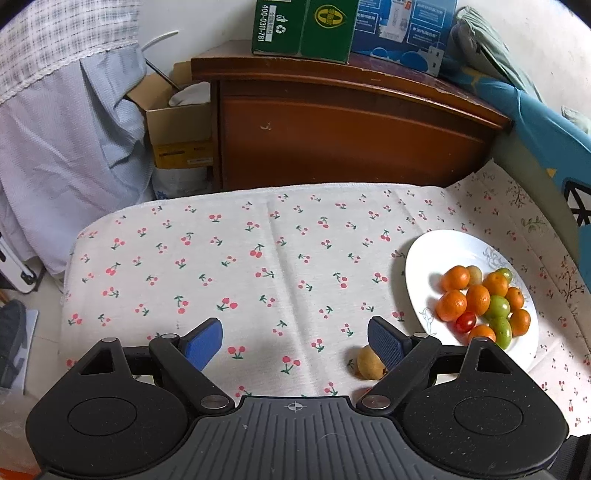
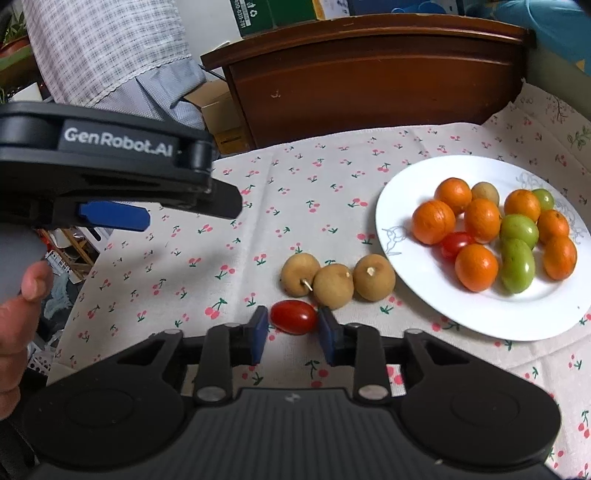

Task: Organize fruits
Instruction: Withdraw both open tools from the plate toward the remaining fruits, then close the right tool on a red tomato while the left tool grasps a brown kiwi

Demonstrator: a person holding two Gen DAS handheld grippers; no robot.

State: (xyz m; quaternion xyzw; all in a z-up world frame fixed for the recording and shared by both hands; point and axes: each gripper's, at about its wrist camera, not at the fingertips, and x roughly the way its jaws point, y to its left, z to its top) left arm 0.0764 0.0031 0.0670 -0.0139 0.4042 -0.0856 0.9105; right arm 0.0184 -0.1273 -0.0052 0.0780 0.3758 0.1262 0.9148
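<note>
A white plate [image 2: 424,295] on the cherry-print cloth holds several oranges, green fruits, a red cherry tomato [image 2: 455,243] and a brown longan. Three brown longans [image 2: 334,280] lie on the cloth left of the plate. My right gripper [image 2: 293,328] is shut on a red cherry tomato [image 2: 294,316] just in front of the longans. My left gripper [image 1: 295,341] is open and empty above the cloth; one longan [image 1: 368,363] shows by its right finger. The plate [image 1: 432,254] is to its right. The left gripper also shows in the right wrist view [image 2: 114,216], at the left.
A brown wooden cabinet [image 1: 351,140] stands behind the table, with green and blue boxes [image 1: 306,26] on top. A cardboard box [image 1: 181,129] and hanging cloth [image 1: 66,147] are at the left. A blue object [image 1: 546,122] lies along the right edge.
</note>
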